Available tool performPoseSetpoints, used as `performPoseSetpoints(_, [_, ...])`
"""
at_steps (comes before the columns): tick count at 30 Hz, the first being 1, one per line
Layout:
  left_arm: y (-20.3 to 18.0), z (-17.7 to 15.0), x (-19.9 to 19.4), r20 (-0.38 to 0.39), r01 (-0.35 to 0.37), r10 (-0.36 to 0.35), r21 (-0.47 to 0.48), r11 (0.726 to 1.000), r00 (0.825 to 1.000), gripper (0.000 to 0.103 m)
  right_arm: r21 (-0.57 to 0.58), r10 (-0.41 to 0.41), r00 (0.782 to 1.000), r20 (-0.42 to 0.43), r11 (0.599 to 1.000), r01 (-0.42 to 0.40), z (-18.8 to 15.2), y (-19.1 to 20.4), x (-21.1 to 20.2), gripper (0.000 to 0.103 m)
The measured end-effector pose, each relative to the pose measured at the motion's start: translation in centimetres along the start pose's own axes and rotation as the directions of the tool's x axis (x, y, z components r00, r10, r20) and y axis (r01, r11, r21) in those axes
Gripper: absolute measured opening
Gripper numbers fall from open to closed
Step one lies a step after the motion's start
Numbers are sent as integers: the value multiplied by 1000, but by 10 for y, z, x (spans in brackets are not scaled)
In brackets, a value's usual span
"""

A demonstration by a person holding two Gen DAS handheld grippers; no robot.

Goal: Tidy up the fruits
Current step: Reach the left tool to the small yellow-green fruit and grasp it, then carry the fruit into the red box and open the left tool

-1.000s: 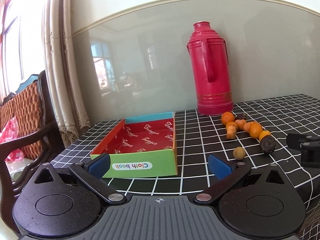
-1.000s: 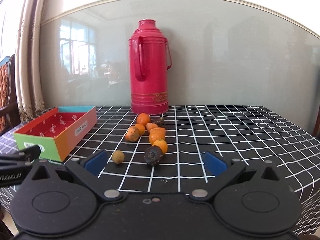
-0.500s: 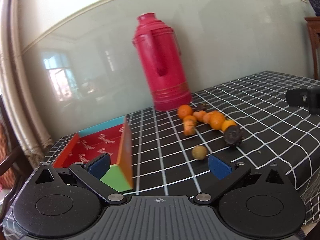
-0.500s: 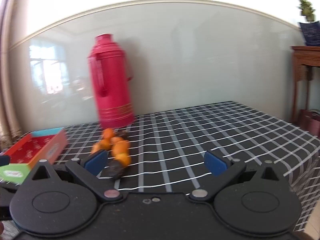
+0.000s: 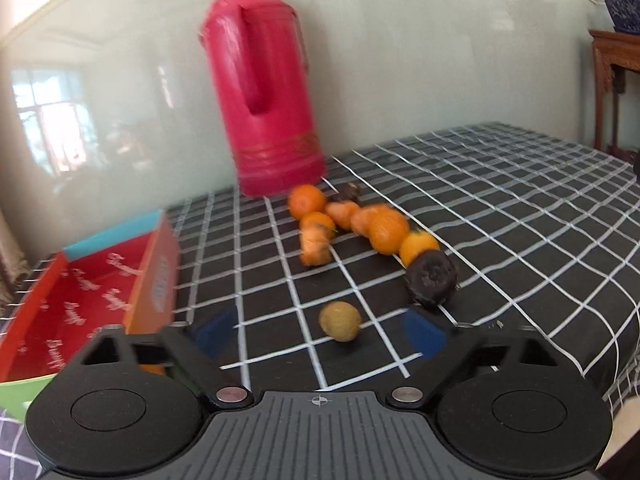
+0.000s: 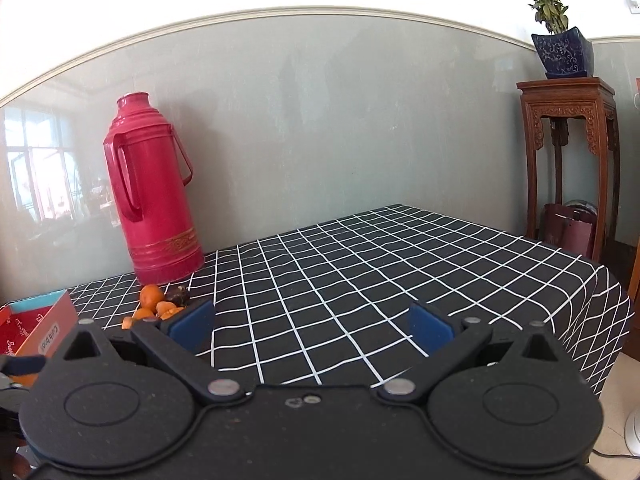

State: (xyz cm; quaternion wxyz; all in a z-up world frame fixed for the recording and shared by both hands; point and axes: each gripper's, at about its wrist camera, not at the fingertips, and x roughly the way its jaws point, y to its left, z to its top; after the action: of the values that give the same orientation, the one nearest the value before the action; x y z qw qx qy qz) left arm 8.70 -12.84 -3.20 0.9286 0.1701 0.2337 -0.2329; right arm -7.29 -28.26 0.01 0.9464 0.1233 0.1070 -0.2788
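1. Left wrist view: the left gripper (image 5: 320,330) has its jaws spread wide and holds nothing. Its blue pads (image 5: 423,336) hover low over the checked tablecloth (image 5: 520,208), w/ a small yellow-green fruit (image 5: 340,321) lying between them, not touched. A dark, wrinkled fruit (image 5: 431,282) sits just beyond the right-hand pad. Behind it a row of oranges (image 5: 386,232) and other orange pieces runs back toward a red thermos (image 5: 268,88). The red-lined box (image 5: 100,280) stands at left, apart from the fruit. The frame is motion-blurred.

2. Right wrist view: the right gripper (image 6: 310,326) is also wide open and empty, over bare cloth. The fruit pile (image 6: 160,304) is only partly seen at left, by the thermos base, near the box's corner. A wooden stand (image 6: 568,160) w/ a potted plant (image 6: 560,44) stands at far right.
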Motion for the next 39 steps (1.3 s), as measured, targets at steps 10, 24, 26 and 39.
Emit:
performPoseSetpoints(10, [-5, -4, 21, -42, 59, -60, -30, 998, 997, 40, 44, 43, 998, -36, 998, -42, 1, 1, 7, 97])
performPoseSetpoints(24, [-8, -3, 10, 44, -18, 19, -8, 1000, 999, 24, 72, 65, 996, -60, 996, -61, -2, 3, 10, 97])
performPoseSetpoints(26, [-2, 1, 2, 82, -66, 67, -20, 998, 994, 24, 67, 68, 996, -65, 996, -64, -2, 4, 11, 97])
performPoseSetpoints(39, [106, -3, -9, -52, -443, 449, -306, 843, 892, 24, 3, 125, 987, -98, 992, -125, -9, 33, 14, 97])
